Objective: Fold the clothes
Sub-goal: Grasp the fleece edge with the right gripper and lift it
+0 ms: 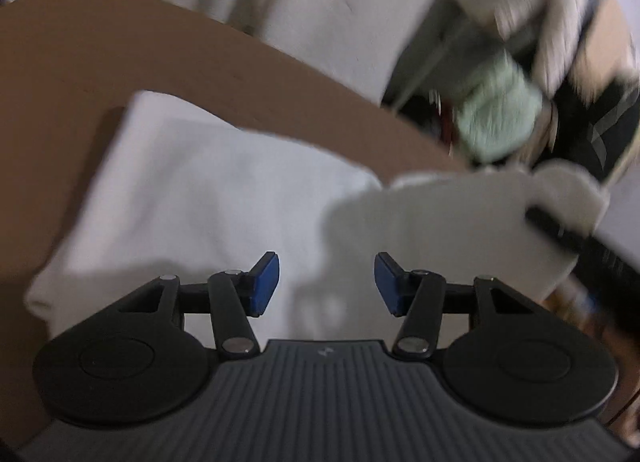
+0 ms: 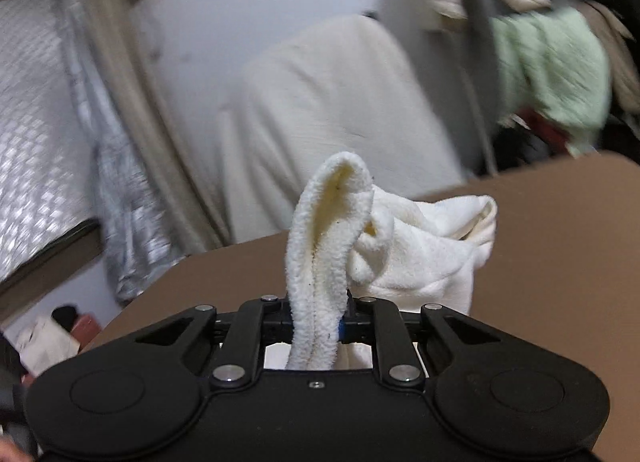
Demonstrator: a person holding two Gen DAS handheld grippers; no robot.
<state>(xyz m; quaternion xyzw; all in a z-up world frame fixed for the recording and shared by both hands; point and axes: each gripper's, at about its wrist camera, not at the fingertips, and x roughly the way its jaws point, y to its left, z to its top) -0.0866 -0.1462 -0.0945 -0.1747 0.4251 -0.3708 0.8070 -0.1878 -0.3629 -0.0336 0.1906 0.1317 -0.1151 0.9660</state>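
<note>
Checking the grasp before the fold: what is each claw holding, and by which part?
The right claw pinches a bunched edge of the white terry cloth. The left claw holds nothing; its jaws stand apart above the cloth.

Beyond the fingers I see a brown counter [image 2: 560,230]. Past its far edge hangs a cream cloth [image 2: 340,110]; a pale green fuzzy bundle [image 2: 556,66] sits upper right.
</note>
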